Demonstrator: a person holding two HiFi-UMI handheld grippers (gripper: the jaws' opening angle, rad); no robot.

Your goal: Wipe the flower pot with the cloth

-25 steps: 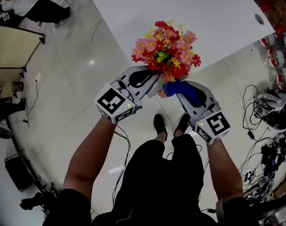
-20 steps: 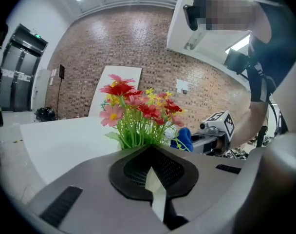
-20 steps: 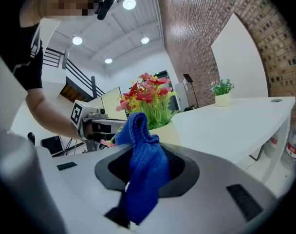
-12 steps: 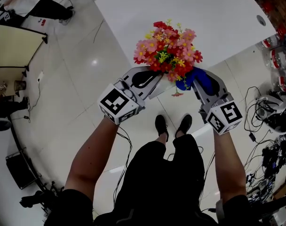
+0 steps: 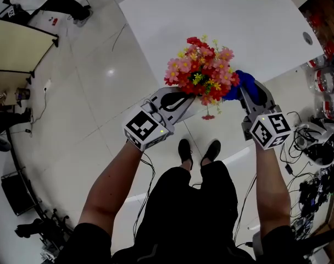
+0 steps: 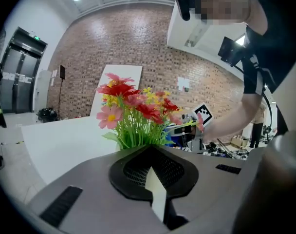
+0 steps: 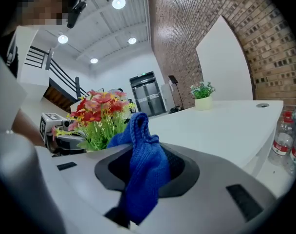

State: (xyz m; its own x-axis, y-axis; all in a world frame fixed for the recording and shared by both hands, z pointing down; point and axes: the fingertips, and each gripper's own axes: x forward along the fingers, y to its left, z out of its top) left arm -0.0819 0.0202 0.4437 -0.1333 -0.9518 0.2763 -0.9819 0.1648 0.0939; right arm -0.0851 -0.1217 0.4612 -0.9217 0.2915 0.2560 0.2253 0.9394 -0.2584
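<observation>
Steady white flower pot (image 6: 156,191) with left tongs (image 5: 179,100) pinching it, rub blue knitted cloth (image 7: 141,156) pinched in right tongs (image 5: 247,90) round pot wall under red-pink flowers (image 5: 202,70).

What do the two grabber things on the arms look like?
The left gripper and right gripper are pale grey shells with black pads inside. Each carries a white cube with black square markers and a tiny green light. A black cable hangs from the left one.

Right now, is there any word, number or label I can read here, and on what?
None is readable.
White marker cubes: black square patterns, not letters.
Clear plastic bottles: red labels, too small to read.
Green sign above the grey door: too blurred.
</observation>
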